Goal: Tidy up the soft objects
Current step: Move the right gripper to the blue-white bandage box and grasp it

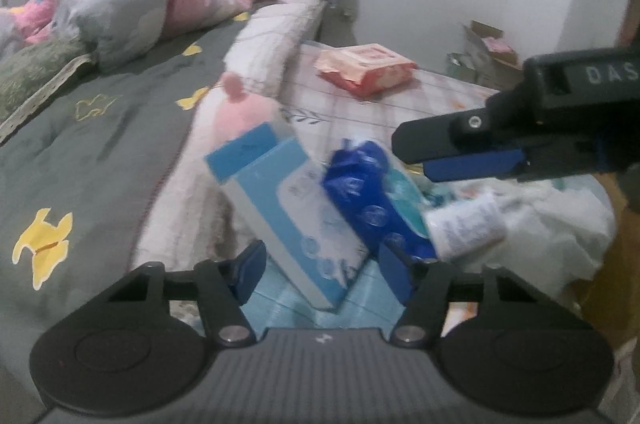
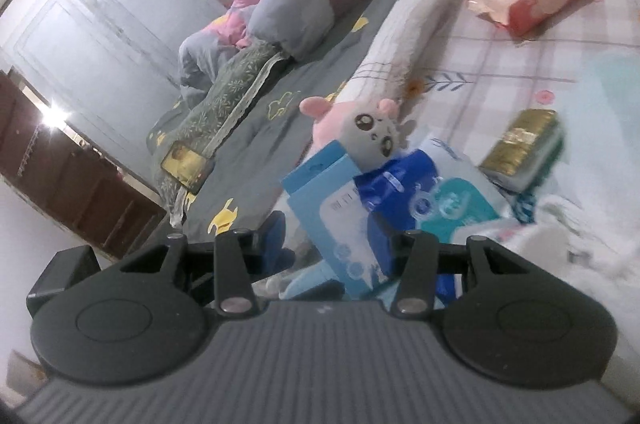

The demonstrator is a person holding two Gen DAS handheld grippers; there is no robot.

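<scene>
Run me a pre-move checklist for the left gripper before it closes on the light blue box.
1. Light blue box between the left gripper pads: ok.
2. Pads pressing on the box: not ok, gaps show on both sides.
3. Dark blue pack clear of the right-hand pad: not ok, it crowds it.
4. Right gripper out of the way: ok, off to the side above the packs.
5. Pink plush toy free of the box: cannot tell, it sits right behind.
</scene>
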